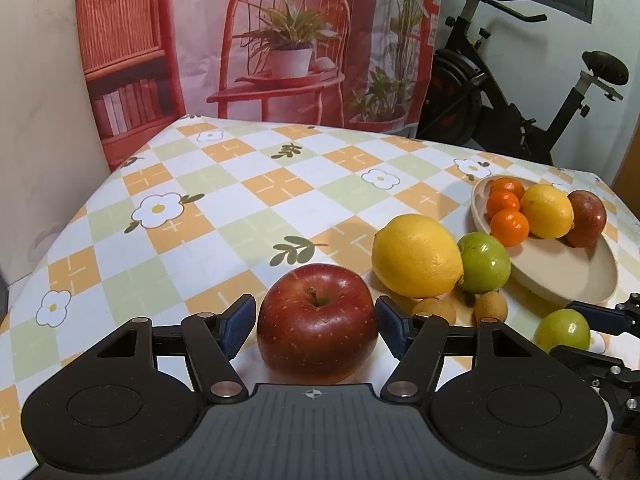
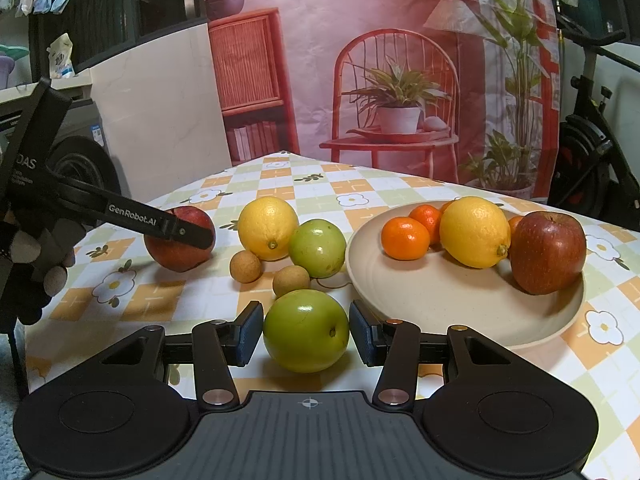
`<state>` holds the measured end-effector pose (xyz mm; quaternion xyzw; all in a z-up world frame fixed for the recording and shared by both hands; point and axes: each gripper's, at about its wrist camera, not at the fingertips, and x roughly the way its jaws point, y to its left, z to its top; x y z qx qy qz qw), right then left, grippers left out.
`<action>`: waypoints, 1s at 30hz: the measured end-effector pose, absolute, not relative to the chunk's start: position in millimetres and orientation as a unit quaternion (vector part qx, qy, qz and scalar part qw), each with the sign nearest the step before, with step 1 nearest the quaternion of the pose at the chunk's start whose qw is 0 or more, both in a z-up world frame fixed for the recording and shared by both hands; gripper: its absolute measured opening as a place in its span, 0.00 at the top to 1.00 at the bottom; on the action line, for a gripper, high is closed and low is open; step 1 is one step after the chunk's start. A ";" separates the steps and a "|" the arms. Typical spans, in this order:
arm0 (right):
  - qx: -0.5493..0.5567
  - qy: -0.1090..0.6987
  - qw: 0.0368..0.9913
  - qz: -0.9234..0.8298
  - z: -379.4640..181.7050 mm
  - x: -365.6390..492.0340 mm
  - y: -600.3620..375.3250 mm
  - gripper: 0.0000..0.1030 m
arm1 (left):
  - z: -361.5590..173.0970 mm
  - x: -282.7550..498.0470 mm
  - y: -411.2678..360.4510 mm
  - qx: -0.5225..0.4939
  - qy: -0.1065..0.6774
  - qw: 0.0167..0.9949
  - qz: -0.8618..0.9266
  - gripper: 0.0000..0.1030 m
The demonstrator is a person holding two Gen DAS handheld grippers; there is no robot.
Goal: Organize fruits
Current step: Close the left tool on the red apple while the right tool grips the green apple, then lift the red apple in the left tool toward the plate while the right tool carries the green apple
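The left claw (image 1: 316, 326) sits low over the table (image 1: 224, 184) with a red apple (image 1: 317, 322) right between its 2 blue pads (image 1: 239, 327). The pads stand just beside the apple's sides with a thin gap on each side, so the claw is open around it and not squeezing.

The right claw (image 2: 306, 330) has a green fruit (image 2: 306, 330) between its pads. The pads sit right at the fruit's skin, but I cannot tell if they press on it.

Going outward from the left claw, a big lemon (image 1: 416, 256) and another green fruit (image 1: 485, 263) lie touching each other, with 2 small brown balls (image 1: 490, 307) in front of them. Past them is the tan plate (image 1: 560, 268), which holds 3 small oranges (image 1: 509, 227), 1 lemon and 1 red apple.

The plate lies to the right of the left claw and far off. It is just beside the right claw, so the right hand is much nearer. The apple stands with its stem up, so it has no long side to line up with.
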<state>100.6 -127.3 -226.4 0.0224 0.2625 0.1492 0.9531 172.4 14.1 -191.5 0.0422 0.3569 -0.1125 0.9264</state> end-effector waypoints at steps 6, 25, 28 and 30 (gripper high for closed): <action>0.023 0.263 0.953 0.149 -226.6 101.0 -127.8 0.57 | -193.9 172.1 13.3 0.043 0.354 0.927 -0.118 0.38; 0.006 0.248 0.955 0.163 -224.5 96.1 -120.7 0.58 | -179.2 151.5 9.2 0.048 0.332 0.933 -0.133 0.38; 0.012 0.245 0.956 0.160 -222.1 94.2 -125.5 0.58 | -172.8 148.3 4.7 0.048 0.323 0.935 -0.142 0.38; 0.019 0.239 0.958 0.158 -218.6 92.2 -130.2 0.58 | -169.5 147.5 0.8 0.047 0.318 0.935 -0.148 0.38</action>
